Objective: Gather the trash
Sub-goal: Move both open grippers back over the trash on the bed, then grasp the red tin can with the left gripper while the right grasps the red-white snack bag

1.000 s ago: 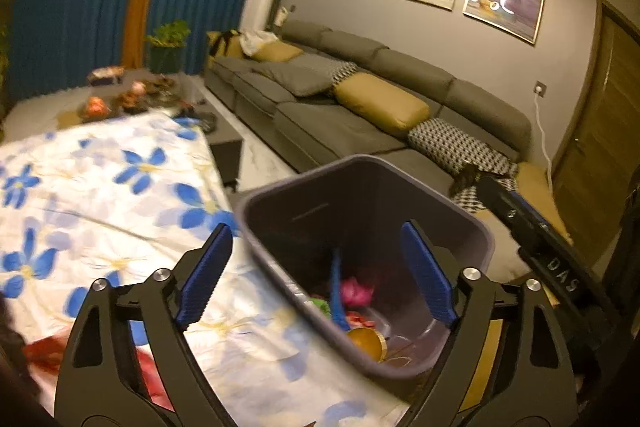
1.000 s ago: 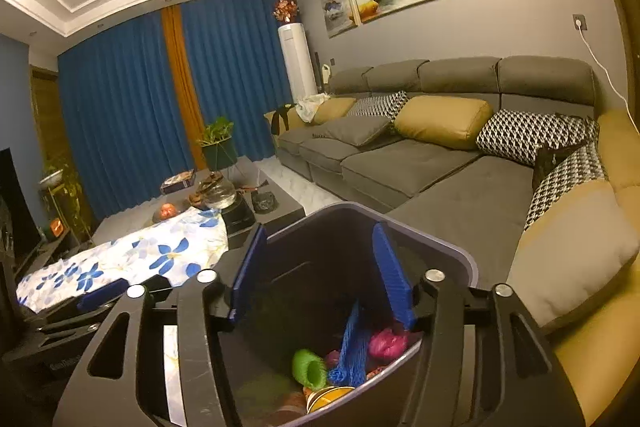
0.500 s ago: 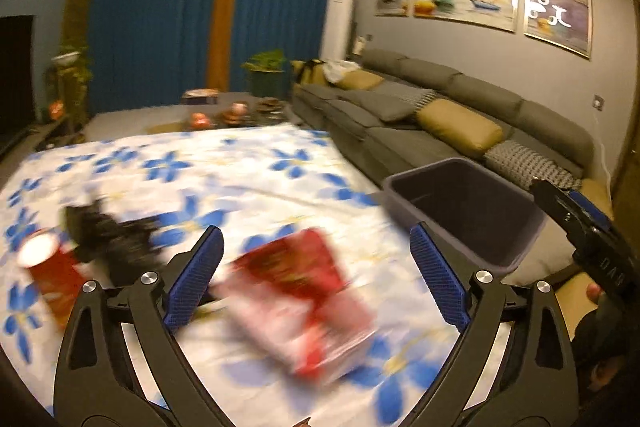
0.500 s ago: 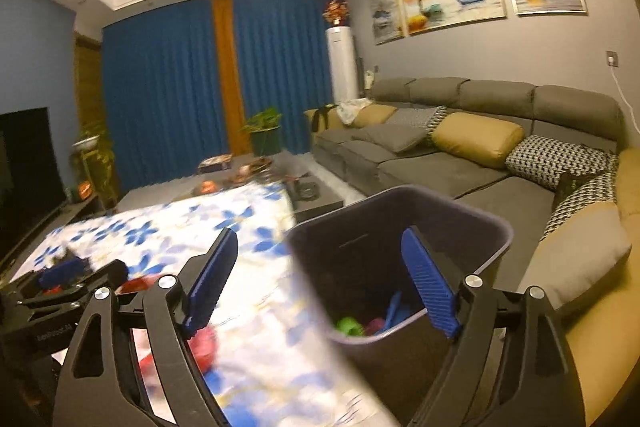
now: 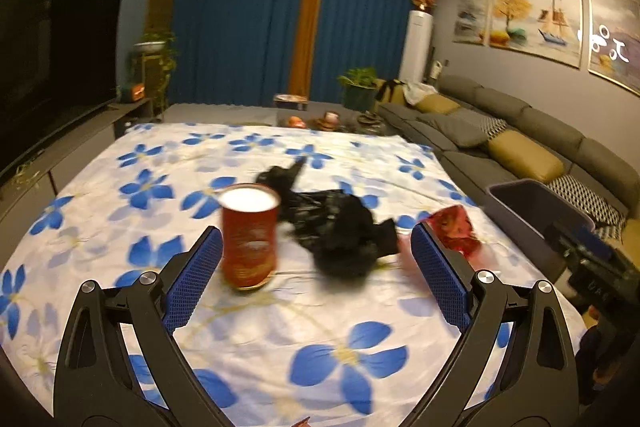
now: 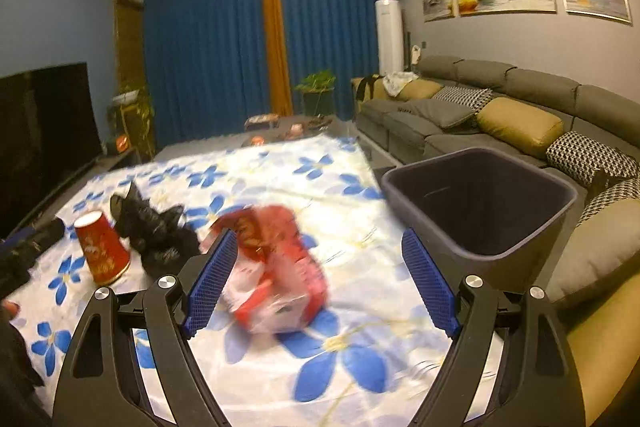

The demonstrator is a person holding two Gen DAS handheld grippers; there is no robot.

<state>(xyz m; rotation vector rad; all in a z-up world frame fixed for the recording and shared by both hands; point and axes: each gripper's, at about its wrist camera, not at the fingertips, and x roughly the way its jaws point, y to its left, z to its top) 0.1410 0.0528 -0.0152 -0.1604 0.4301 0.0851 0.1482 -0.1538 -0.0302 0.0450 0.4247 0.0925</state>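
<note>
From my left gripper (image 5: 316, 267) I see the jaws spread wide with nothing held. The red paper cup (image 5: 249, 235) stands upside down on the flowered cloth (image 5: 344, 355), and a crumpled black bag (image 5: 336, 227) lies just beside it. The red wrapper (image 5: 454, 229) is only partly seen here. My right gripper (image 6: 318, 283) is also released and empty. This view shows the whole red wrapper (image 6: 276, 271) and the open grey bin (image 6: 480, 203), whose inside I cannot see.
</note>
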